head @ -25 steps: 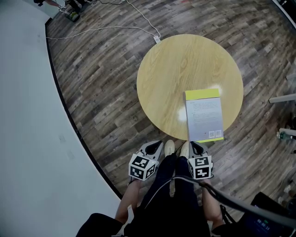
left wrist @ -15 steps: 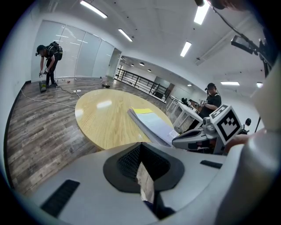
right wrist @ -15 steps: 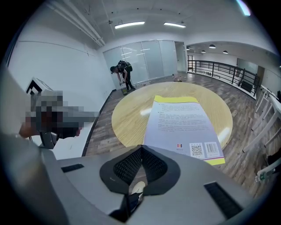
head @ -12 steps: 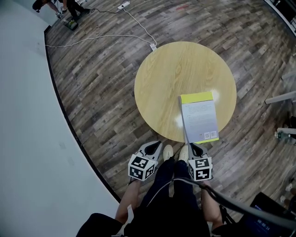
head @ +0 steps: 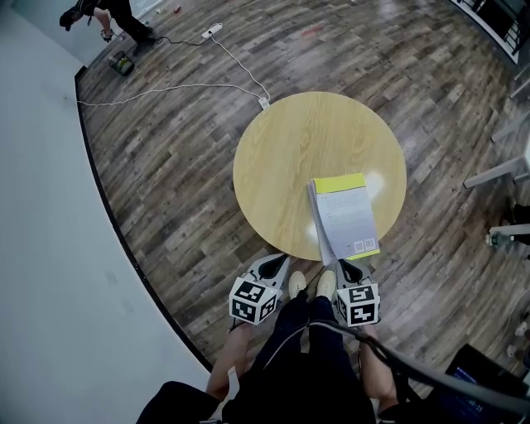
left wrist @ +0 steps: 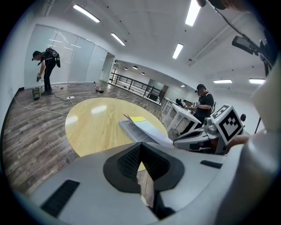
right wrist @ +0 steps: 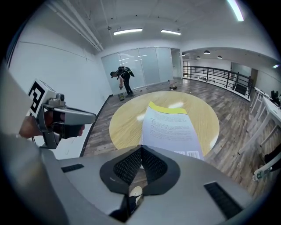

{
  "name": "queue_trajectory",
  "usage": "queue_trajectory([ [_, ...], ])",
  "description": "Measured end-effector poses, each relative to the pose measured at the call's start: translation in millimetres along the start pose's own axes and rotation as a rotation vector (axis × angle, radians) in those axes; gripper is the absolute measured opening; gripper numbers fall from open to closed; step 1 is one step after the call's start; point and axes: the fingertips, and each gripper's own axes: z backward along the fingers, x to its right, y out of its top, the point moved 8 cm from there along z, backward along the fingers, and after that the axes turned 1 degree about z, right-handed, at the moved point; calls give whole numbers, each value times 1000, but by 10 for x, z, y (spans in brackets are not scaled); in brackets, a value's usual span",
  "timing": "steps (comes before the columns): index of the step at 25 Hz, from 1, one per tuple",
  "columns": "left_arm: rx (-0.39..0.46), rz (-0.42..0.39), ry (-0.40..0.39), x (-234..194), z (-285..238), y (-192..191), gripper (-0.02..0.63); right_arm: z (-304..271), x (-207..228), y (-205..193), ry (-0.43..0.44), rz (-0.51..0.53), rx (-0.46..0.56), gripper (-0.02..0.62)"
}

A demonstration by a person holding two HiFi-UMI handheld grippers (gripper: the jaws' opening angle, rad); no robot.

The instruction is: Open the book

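The book (head: 344,217) lies closed on the round wooden table (head: 281,157), at its near right edge, pale printed cover up with a yellow band at the far end. Both grippers hang in front of the table's near edge, above the person's legs. My left gripper (head: 277,260) is shut and empty, left of the book (left wrist: 142,129). My right gripper (head: 346,266) is shut and empty too, just short of the book's near end (right wrist: 171,127). In the gripper views the left gripper (left wrist: 140,147) and right gripper (right wrist: 141,149) show their pads meeting.
A white cable and power strip (head: 217,31) run across the wood floor beyond the table. A person (head: 99,15) bends at the far left. A pale floor area (head: 50,248) fills the left side. White furniture legs (head: 497,174) stand at the right.
In the head view the table and book have shrunk and drifted left and down. Both grippers stay shut by the person's legs in much the same place.
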Motion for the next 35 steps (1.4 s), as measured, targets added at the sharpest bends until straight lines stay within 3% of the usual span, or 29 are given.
queue_trajectory([
  [12,31,-81,-54,177,-76,373,-2,270,183,147,-81,-34,66,6],
  [35,17,-185,-167,691,-666,869,-2,676,988,137,-223,-151,140,6],
])
